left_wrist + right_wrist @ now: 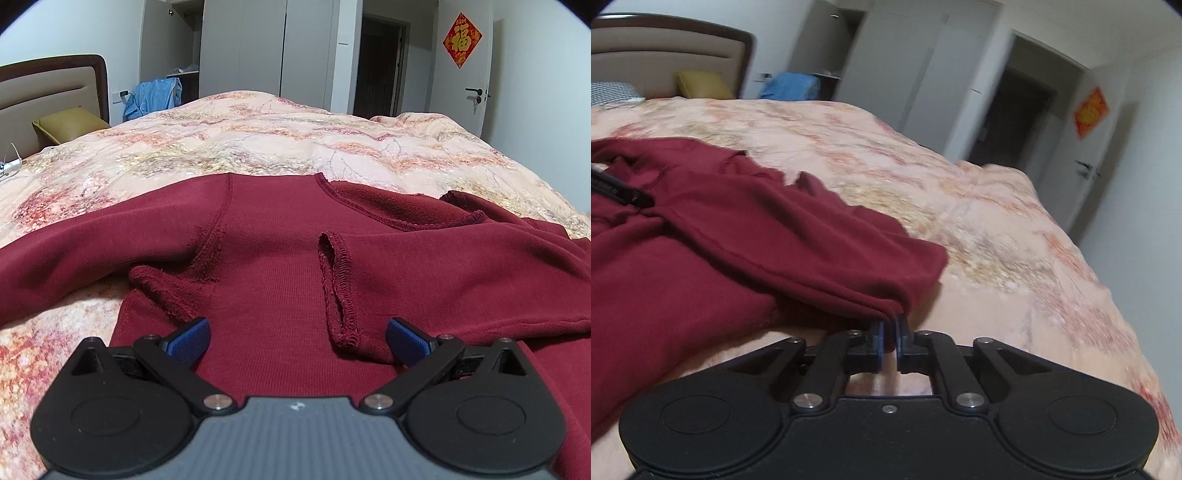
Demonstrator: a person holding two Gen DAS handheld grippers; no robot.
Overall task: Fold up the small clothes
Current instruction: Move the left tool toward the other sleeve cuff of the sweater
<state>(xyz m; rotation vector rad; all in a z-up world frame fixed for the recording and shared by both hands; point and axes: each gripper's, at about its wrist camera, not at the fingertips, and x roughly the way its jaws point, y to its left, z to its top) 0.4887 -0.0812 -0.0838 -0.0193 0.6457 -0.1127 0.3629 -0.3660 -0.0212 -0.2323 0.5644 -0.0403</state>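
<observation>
Fold barely begun: your right tongs (891, 320) pinch the maroon top's (280, 258) edge, left tongs (297, 338) spread above it, sleeves still sprawled on the bed (258, 136).

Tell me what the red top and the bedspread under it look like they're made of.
Red top: probably soft matte knit, fine ribbing and overlocked seams showing. Bedspread: likely padded woven fabric with a slight sheen, puffy with a printed floral pattern.

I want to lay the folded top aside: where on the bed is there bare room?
Bare quilt lies beyond the red top, up to the yellow pillow. More lies right of the sleeve in the right gripper. The near side, under the top, is crowded.
</observation>
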